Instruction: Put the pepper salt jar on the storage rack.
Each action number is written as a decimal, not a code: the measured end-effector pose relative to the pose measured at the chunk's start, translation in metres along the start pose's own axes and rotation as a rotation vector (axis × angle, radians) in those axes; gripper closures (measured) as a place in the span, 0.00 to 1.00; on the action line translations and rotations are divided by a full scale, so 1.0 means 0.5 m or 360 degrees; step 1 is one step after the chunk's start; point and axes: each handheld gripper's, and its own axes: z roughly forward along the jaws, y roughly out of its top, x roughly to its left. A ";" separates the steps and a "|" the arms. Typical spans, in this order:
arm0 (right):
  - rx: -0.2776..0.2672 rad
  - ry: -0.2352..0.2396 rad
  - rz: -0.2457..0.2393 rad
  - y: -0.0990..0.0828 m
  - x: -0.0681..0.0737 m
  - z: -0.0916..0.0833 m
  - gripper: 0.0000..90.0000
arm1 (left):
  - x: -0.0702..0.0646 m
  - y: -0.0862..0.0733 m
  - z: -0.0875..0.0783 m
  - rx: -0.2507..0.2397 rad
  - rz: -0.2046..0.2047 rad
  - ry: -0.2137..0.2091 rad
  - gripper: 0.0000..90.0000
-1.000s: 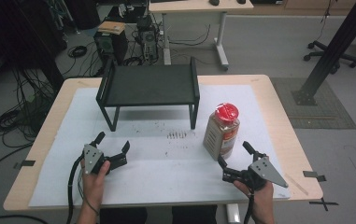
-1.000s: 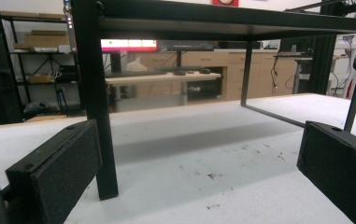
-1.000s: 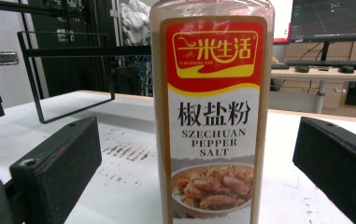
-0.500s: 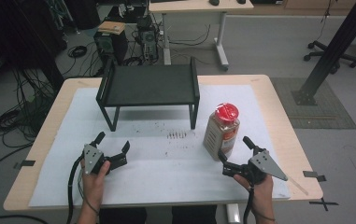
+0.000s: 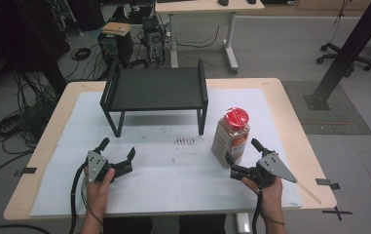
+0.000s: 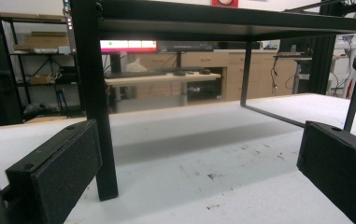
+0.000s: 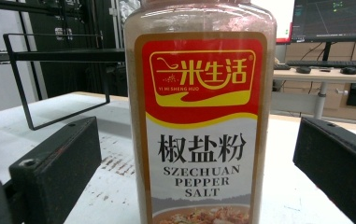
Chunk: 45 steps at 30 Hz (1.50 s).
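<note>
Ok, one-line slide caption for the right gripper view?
Open right gripper faces an upright Szechuan pepper salt bottle on the white table cover, jaws apart on either side.

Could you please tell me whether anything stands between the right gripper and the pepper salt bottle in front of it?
Nothing visible does. The right gripper is open, and the pepper salt bottle stands upright just ahead of its jaws, centred between them in the right gripper view, with bare white table cover in the gap.
</note>
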 end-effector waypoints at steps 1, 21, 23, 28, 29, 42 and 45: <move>0.0000 0.0000 0.0000 0.000 0.000 0.000 0.01 | 0.000 0.000 0.000 0.0000 0.0000 0.0000 0.00; 0.0007 0.0018 -0.0004 0.014 -0.005 0.033 0.00 | 0.000 0.000 0.000 0.0000 0.0000 -0.0001 0.00; 0.0008 0.0016 -0.0004 0.015 -0.005 0.038 0.00 | 0.000 0.000 0.000 -0.0001 0.0002 0.0000 0.00; 0.0013 0.0013 -0.0002 0.017 -0.004 0.054 0.00 | 0.000 0.000 0.000 -0.0001 0.0005 -0.0001 0.00; 0.0013 0.0013 -0.0002 0.017 -0.004 0.054 0.00 | 0.000 0.000 -0.001 -0.0001 0.0006 -0.0001 0.00; 0.0019 -0.0003 -0.0016 0.015 -0.005 0.075 0.00 | -0.001 0.000 -0.001 -0.0002 0.0007 -0.0001 0.00; 0.0023 0.0002 -0.0011 0.014 -0.005 0.084 0.00 | -0.001 0.000 -0.001 -0.0003 0.0008 -0.0001 0.00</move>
